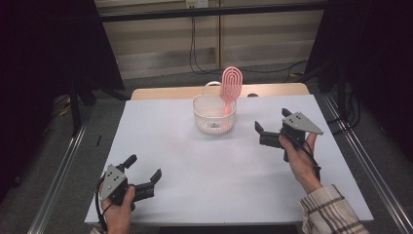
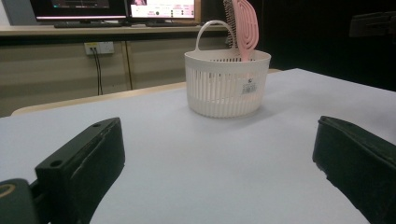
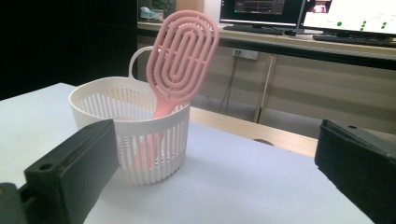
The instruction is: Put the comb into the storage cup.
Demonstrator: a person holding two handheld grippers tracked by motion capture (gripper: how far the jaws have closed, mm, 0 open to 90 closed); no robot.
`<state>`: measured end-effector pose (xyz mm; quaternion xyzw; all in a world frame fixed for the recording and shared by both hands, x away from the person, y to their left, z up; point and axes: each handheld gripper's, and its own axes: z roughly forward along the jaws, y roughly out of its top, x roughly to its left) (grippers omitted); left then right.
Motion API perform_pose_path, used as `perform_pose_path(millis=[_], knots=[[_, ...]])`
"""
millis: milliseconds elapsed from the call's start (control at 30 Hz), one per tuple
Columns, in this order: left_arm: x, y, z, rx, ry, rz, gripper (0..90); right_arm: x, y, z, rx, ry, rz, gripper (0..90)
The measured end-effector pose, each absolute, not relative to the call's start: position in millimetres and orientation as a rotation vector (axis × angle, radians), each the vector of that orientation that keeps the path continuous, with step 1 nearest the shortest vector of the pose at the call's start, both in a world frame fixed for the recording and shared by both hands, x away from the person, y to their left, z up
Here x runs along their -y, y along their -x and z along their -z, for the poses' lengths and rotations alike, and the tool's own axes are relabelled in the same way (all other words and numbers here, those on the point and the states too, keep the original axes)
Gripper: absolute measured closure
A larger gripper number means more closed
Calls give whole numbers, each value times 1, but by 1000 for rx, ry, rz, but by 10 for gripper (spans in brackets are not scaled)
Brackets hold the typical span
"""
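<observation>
pink hairbrush (image 1: 230,87) handle half hidden inside white basket (image 1: 214,116), left gripper (image 1: 144,174) and right gripper (image 1: 271,126) wide open, empty

A lab or office set up for recording.

We see a plain white desk (image 1: 219,165) framed by black curtains (image 1: 44,48) and metal rails (image 1: 58,180), a bench behind it carrying computer monitors (image 3: 355,14) and a keyboard (image 3: 261,28), wall sockets (image 2: 99,47) with cables (image 1: 195,48) hanging down, and a bare grey floor (image 1: 370,161) around the rig.
</observation>
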<state>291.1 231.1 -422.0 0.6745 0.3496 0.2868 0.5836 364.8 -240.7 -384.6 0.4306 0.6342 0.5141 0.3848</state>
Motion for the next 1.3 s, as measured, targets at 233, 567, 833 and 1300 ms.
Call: perform_pose_path(millis=[233, 567, 833, 1300], knots=[[-231, -291, 422, -813, -1574, -664, 25, 244, -351, 390, -1624, -1071, -1286, 0], [-232, -291, 422, -833, -1557, -669, 24, 251, -327, 391, -1593, -1081, -1290, 0], [-232, -290, 422, -828, -1563, -671, 24, 262, -309, 394, -1570, -1100, -1310, 0], [-233, -290, 422, -839, -1553, -669, 24, 283, -282, 401, -1527, -1137, -1282, 0]])
